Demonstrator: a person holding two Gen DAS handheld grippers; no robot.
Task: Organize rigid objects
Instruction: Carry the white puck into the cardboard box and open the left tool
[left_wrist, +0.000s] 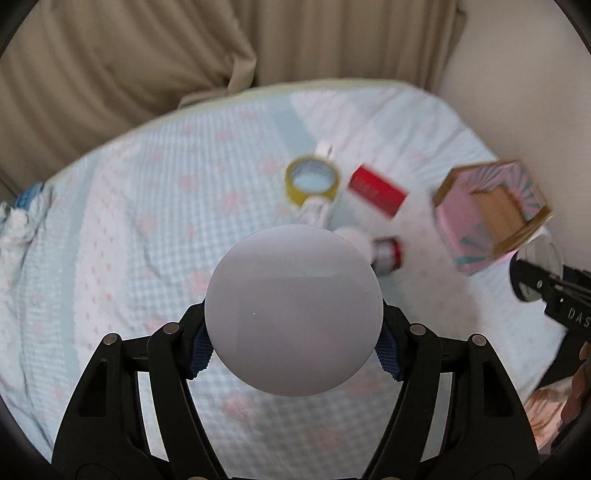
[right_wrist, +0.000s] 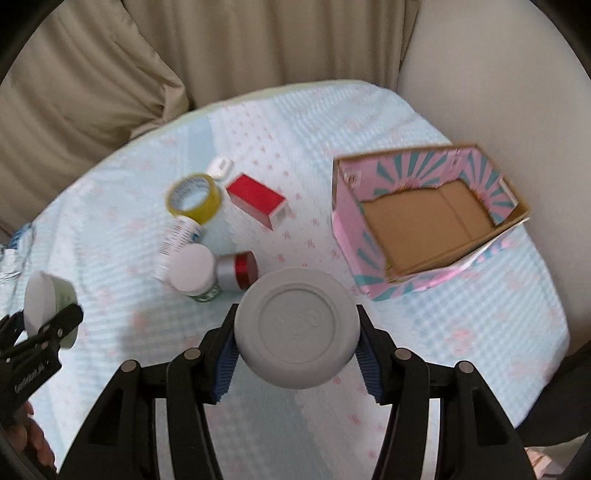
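The left gripper (left_wrist: 293, 343) is holding a white round jar (left_wrist: 293, 310); the jaws are pressing on its two sides, and the flat white face of the jar is turning toward the camera. In the right wrist view the same jar (right_wrist: 50, 299) is showing a pale green body behind the white face, and it is hanging above the bed.

The right gripper (right_wrist: 297, 354) is gripping a grey round container (right_wrist: 297, 328) with ring marks on its face, and the blue pads (right_wrist: 225, 362) are pressing on it from both sides. It is also held above the bed, apart from the other things.

The remaining things are lying on the bed cover (right_wrist: 461, 332), which is light blue with small pink marks. A white-capped bottle (right_wrist: 194, 271) is lying just beside a silver and red can (right_wrist: 238, 273). Behind them a white tube (right_wrist: 177, 240) is reaching up to a yellow tape roll (right_wrist: 194, 199). A small white item (right_wrist: 220, 167) is lying behind the roll, and a red box (right_wrist: 256, 201) is lying to the right of it.

Well apart, on the right, a pink and teal cardboard box (right_wrist: 349, 229) is standing open, with only its brown bottom showing inside. Beige curtains (right_wrist: 258, 44) are hanging behind the bed.
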